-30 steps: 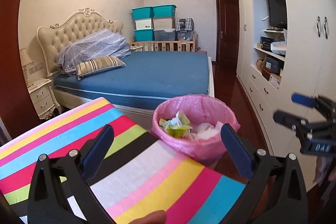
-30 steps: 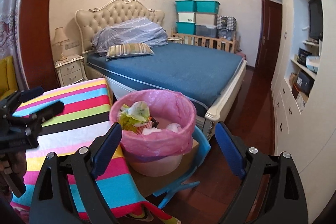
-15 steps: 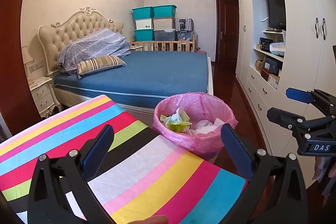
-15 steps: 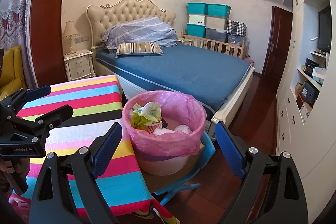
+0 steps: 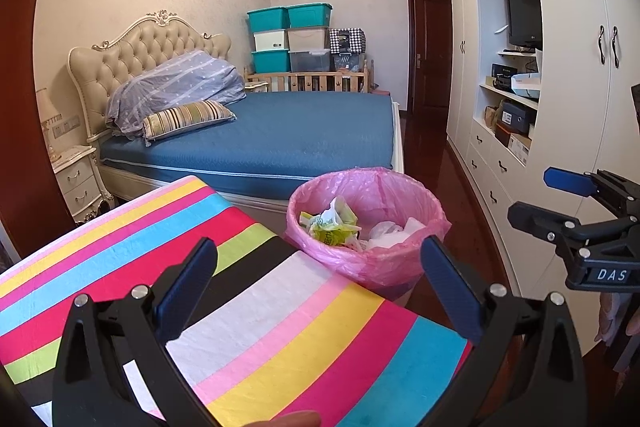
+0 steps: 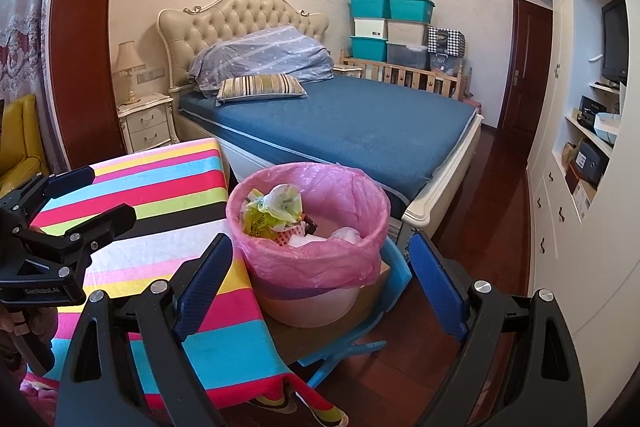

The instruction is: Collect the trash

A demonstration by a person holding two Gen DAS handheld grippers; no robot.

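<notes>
Both the left gripper [image 5: 320, 283] and the right gripper [image 6: 320, 275] gape wide and hold nothing, the left above the striped tabletop [image 5: 280, 307], the right facing the pink-lined trash bin [image 6: 308, 227], which stands beside that tabletop, wrappers [image 6: 272, 207] inside, before the blue bed [image 6: 360, 123].
</notes>
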